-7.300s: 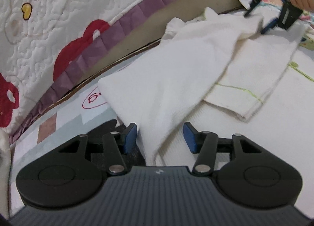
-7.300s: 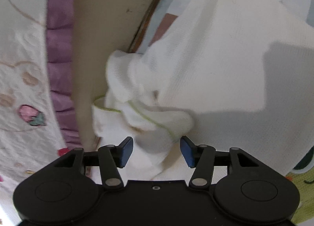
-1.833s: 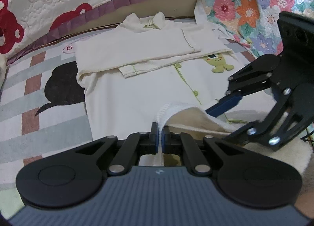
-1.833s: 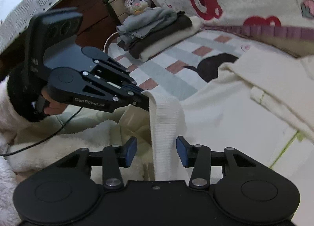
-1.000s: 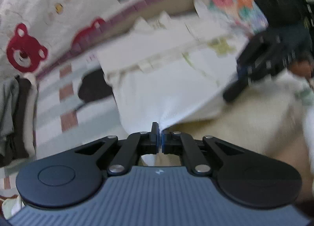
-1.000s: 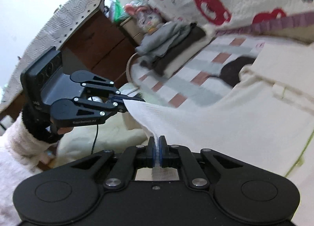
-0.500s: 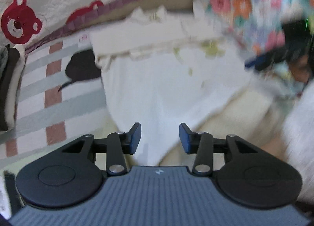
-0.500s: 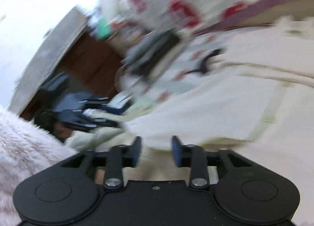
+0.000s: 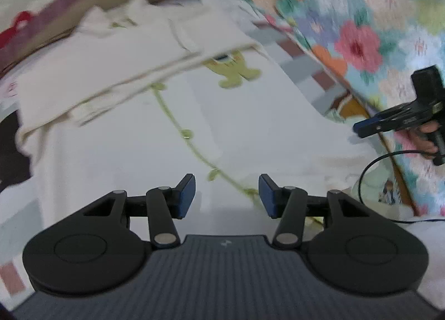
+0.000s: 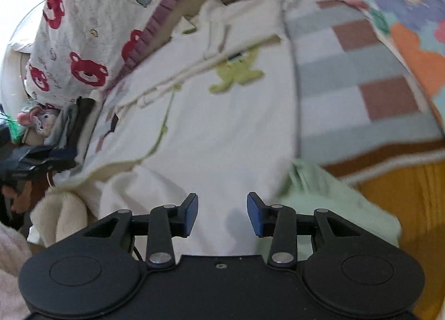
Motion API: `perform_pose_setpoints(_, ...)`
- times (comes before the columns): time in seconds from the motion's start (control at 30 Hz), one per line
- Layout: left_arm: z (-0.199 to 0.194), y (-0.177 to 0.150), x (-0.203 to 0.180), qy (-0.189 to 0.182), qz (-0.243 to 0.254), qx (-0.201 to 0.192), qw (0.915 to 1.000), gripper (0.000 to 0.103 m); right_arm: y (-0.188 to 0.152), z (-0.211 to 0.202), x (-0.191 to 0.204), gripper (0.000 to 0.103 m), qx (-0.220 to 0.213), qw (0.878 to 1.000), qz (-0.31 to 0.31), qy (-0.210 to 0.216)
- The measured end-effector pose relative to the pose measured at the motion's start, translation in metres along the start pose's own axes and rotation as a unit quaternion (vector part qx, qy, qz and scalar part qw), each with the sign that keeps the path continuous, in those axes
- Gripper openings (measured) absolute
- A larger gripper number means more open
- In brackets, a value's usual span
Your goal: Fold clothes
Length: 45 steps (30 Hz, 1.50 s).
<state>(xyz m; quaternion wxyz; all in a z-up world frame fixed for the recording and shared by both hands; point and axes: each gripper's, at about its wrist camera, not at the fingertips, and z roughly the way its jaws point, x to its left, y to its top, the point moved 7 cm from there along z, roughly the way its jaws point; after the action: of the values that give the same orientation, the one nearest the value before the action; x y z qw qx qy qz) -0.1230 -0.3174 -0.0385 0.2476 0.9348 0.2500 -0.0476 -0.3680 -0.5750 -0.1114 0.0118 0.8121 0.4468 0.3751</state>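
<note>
A white baby garment (image 9: 250, 130) with a green monster patch (image 9: 233, 69) and green trim lies spread flat on the bed, its sleeves folded across the chest. My left gripper (image 9: 226, 192) hovers over its lower part with jaws opening, the cloth beneath them and untouched by the pads. My right gripper (image 10: 222, 211) stands open over the garment (image 10: 217, 130) near its lower right edge, gripping nothing. In the left wrist view the right gripper (image 9: 400, 122) shows at the right edge, in a hand. The left gripper (image 10: 33, 158) is a dark blur at the left of the right wrist view.
A bear-print quilt (image 10: 83, 27) rises behind the garment and a flowered quilt (image 9: 347, 27) to its right. A checked mat (image 10: 356, 91) lies underneath, with a mint cloth (image 10: 333, 200) and an orange blanket (image 10: 403, 203) nearby. A plush toy (image 10: 36, 119) and stacked clothes (image 10: 69, 125) sit at the left.
Both grippers were shut on the garment's hem and have opened and let it go. The hem now lies flat. Both hands have swung aside and dipped toward the bed.
</note>
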Motion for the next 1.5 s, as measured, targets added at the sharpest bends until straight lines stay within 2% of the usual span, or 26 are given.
perform_pose_setpoints(0.17, 0.035, -0.008, -0.019, -0.032, 0.031, 0.079, 0.9959, 0.049, -0.027, -0.011, -0.007, 0.047, 0.009, 1.0, 0.021, -0.014)
perform_pose_setpoints(0.23, 0.048, -0.023, -0.026, -0.029, 0.045, 0.12, 0.9914, 0.049, -0.036, -0.012, -0.007, 0.047, 0.011, 1.0, 0.027, -0.01)
perform_pose_setpoints(0.3, 0.054, -0.034, -0.032, -0.017, 0.058, 0.129, 0.9898, 0.049, -0.041, -0.008, -0.008, 0.047, 0.01, 0.999, 0.043, 0.015)
perform_pose_setpoints(0.4, 0.052, -0.033, -0.032, -0.02, 0.042, 0.122, 0.9915, 0.05, -0.043, 0.006, -0.01, 0.049, 0.01, 0.997, 0.065, 0.038)
perform_pose_setpoints(0.43, 0.048, -0.032, -0.031, -0.022, 0.037, 0.117, 0.9922, 0.05, -0.041, 0.008, -0.009, 0.049, 0.005, 0.997, 0.066, 0.044)
perform_pose_setpoints(0.47, 0.044, -0.03, -0.031, -0.023, 0.033, 0.111, 0.993, 0.05, -0.038, 0.008, -0.006, 0.042, -0.002, 0.996, 0.068, 0.059)
perform_pose_setpoints(0.53, 0.033, -0.027, -0.031, -0.032, 0.027, 0.095, 0.9947, 0.05, -0.031, 0.006, -0.001, 0.012, -0.017, 0.993, 0.072, 0.089)
perform_pose_setpoints(0.57, 0.025, -0.024, -0.032, -0.038, 0.024, 0.083, 0.9955, 0.05, -0.027, 0.005, 0.002, 0.005, -0.026, 0.991, 0.074, 0.105)
perform_pose_setpoints(0.67, 0.001, -0.017, -0.027, -0.051, 0.005, 0.046, 0.9976, 0.05, -0.008, -0.003, 0.017, 0.005, -0.048, 0.987, 0.062, 0.138)
perform_pose_setpoints(0.73, -0.013, -0.012, -0.015, -0.043, -0.015, 0.02, 0.9988, 0.05, 0.007, 0.001, 0.032, 0.005, -0.053, 0.986, 0.042, 0.154)
perform_pose_setpoints(0.87, -0.04, -0.011, 0.026, -0.002, -0.085, -0.032, 0.9959, 0.05, 0.043, 0.026, 0.083, 0.005, -0.042, 0.98, -0.012, 0.196)
perform_pose_setpoints(0.97, -0.062, -0.016, 0.064, 0.026, -0.153, -0.072, 0.9852, 0.053, 0.075, 0.048, 0.133, 0.005, -0.031, 0.971, -0.07, 0.228)
perform_pose_setpoints(1.07, -0.09, -0.021, 0.092, 0.009, -0.208, -0.144, 0.9675, 0.053, 0.105, 0.07, 0.192, 0.005, -0.018, 0.955, -0.125, 0.267)
perform_pose_setpoints(1.17, -0.115, -0.024, 0.101, -0.042, -0.22, -0.226, 0.948, 0.055, 0.124, 0.1, 0.247, 0.005, 0.01, 0.94, -0.163, 0.299)
perform_pose_setpoints(1.2, -0.122, -0.025, 0.101, -0.06, -0.217, -0.249, 0.942, 0.059, 0.128, 0.111, 0.263, 0.005, 0.022, 0.936, -0.173, 0.304)
perform_pose_setpoints(1.23, -0.125, -0.026, 0.098, -0.072, -0.211, -0.261, 0.9395, 0.064, 0.129, 0.124, 0.276, 0.005, 0.033, 0.935, -0.18, 0.305)
perform_pose_setpoints(1.3, -0.122, -0.025, 0.087, -0.083, -0.183, -0.268, 0.9423, 0.069, 0.129, 0.146, 0.29, 0.005, 0.053, 0.934, -0.188, 0.301)
perform_pose_setpoints(1.33, -0.117, -0.025, 0.081, -0.081, -0.167, -0.263, 0.9468, 0.071, 0.128, 0.154, 0.294, 0.005, 0.062, 0.934, -0.188, 0.298)
perform_pose_setpoints(1.43, -0.096, -0.028, 0.073, -0.048, -0.122, -0.231, 0.9641, 0.076, 0.125, 0.17, 0.294, 0.005, 0.083, 0.936, -0.172, 0.296)
perform_pose_setpoints(1.5, -0.079, -0.027, 0.076, -0.023, -0.122, -0.211, 0.9696, 0.076, 0.121, 0.174, 0.291, 0.005, 0.089, 0.938, -0.162, 0.293)
